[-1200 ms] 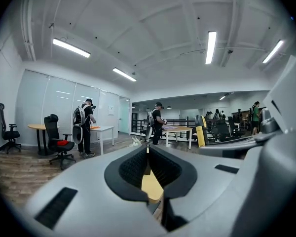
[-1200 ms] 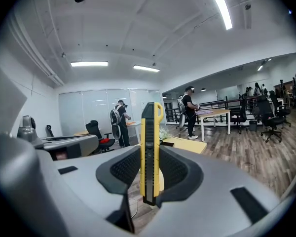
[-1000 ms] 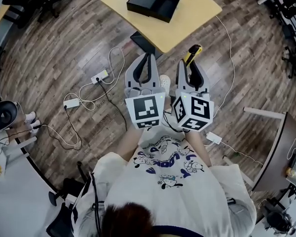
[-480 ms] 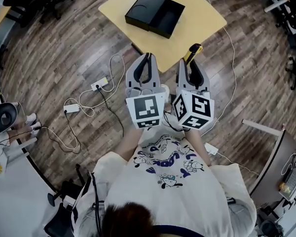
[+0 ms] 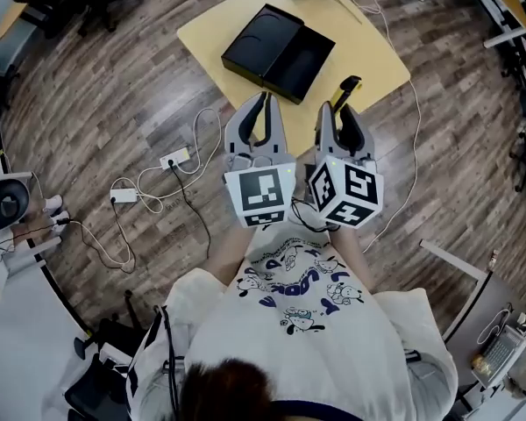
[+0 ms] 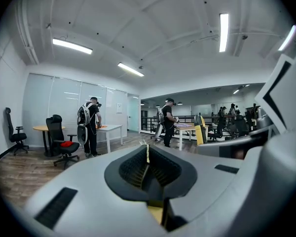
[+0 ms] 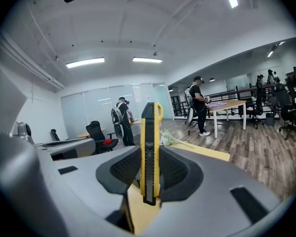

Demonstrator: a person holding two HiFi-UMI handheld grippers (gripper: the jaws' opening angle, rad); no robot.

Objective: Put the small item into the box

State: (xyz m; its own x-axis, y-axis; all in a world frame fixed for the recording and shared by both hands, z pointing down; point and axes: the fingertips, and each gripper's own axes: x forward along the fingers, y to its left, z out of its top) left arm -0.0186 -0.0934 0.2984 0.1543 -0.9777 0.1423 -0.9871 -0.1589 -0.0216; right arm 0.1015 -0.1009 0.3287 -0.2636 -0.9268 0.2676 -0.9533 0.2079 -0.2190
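Carry step: right gripper (image 5: pixel 342 119) clamped on the yellow utility knife (image 7: pixel 149 147), upright at frame centre. Left gripper (image 5: pixel 261 117) pinched closed, empty. Black box (image 5: pixel 278 53) on the table (image 5: pixel 373 46), upper centre; next: reach fwd, lower knife in

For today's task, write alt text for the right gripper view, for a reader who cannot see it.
The right gripper is shut on a yellow and black utility knife, held upright between its jaws. Beyond it are the edge of a yellow table bearing a sprig of flowers, and an open office where people stand at desks.
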